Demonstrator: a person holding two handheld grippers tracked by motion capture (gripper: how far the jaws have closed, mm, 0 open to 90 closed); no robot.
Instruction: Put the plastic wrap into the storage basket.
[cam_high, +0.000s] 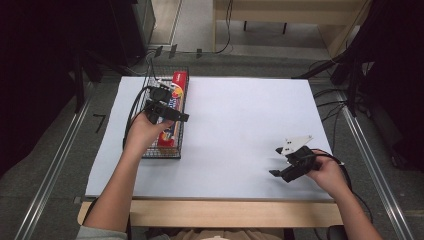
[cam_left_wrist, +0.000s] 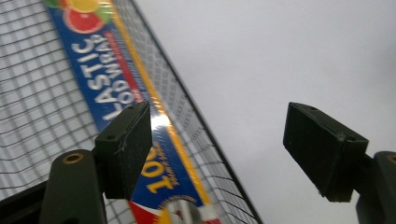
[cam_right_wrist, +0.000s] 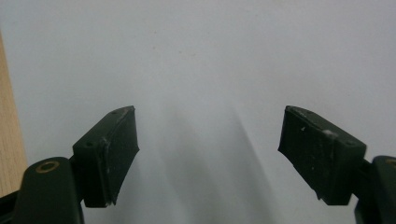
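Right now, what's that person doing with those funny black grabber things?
A person holds a gripper in each hand over a white table. The left gripper hangs open above a wire basket with a box of plastic wrap inside. The right gripper is open too, low over bare table, holding nothing.

Lots of open room on the white sheet; one basket stands in the way at the upper left.

The wire basket (cam_high: 165, 150) sits on the left part of the white sheet (cam_high: 240, 125), with a long box (cam_high: 175, 107) lying inside it. Its thin wire walls block a sideways path. The left gripper (cam_high: 184, 118) hangs over the basket with its jaws wide apart. The middle and the right of the sheet are bare. The right gripper (cam_high: 276, 161) is low at the lower right, jaws spread, with bare sheet in front of it.
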